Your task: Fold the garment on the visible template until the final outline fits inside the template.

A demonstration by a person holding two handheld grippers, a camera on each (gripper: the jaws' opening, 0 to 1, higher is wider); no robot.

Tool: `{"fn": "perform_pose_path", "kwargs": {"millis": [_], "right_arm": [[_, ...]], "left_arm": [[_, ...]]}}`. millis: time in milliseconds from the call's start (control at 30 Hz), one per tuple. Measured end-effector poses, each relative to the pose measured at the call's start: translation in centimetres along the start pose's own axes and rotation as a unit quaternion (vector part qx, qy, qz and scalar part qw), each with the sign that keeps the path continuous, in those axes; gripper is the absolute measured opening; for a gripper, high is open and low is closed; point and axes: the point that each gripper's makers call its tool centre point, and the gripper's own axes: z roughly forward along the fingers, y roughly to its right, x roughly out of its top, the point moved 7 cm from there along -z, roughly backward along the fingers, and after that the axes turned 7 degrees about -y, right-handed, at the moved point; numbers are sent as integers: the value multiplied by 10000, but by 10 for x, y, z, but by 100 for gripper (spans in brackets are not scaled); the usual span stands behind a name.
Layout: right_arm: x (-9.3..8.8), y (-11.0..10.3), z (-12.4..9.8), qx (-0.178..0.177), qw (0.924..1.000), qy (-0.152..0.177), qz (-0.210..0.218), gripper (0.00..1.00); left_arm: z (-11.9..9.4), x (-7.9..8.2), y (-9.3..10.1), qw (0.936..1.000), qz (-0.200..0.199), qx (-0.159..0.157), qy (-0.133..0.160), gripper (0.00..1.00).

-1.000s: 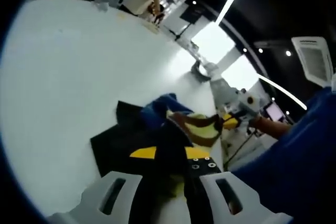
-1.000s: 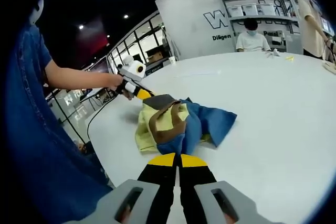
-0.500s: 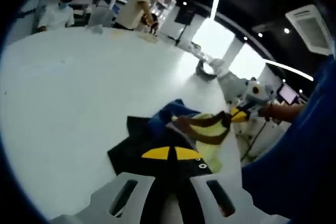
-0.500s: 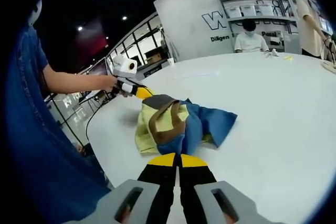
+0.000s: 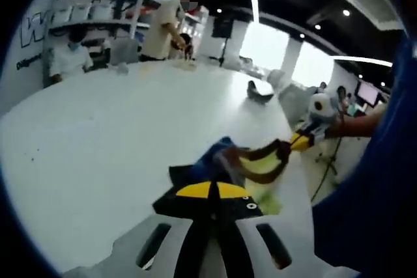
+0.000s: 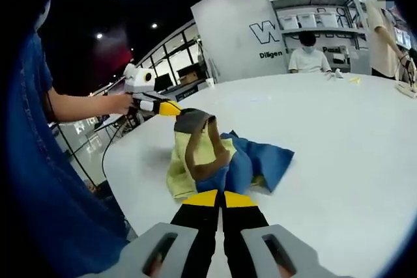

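Both grippers — left gripper [image 6: 171, 108] and right gripper [image 5: 296, 140] — pinch the garment [image 6: 218, 157] closed, lifting it off the worktop [image 6: 339, 141] to refold.

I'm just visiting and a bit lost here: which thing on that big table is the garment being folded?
Look at the big white table. Near its edge closest to the person in blue lies a crumpled garment of pale yellow, brown and blue cloth, one corner lifted by the left gripper, the other end at the right gripper. It is the only colourful cloth heap there.
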Motion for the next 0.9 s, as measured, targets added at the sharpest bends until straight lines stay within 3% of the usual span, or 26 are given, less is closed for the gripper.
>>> {"fn": "perform_pose_path", "kwargs": {"millis": [167,267,433,667,733,900], "right_arm": [[23,4,1,-247,9989,402,-38,0],[37,5,0,-318,9977,575,-151,0],[57,6,0,-381,9954,795,-388,0],[82,-6,4,-183,9920,983,-766,0],[90,-12,6,-69,9907,1023,-898,0],[109,-22,7,37,9874,1251,-964,0]], "left_arm": [[-21,4,4,9993,49,281,236,0],[-31,-2,3,9989,-12,357,306,0],[-50,-6,20,9970,-112,545,545,0],[-77,-19,42,9934,-248,784,804,0],[-94,-33,54,9906,-367,957,907,0],[-111,-32,60,9853,-516,1113,1185,0]]}}
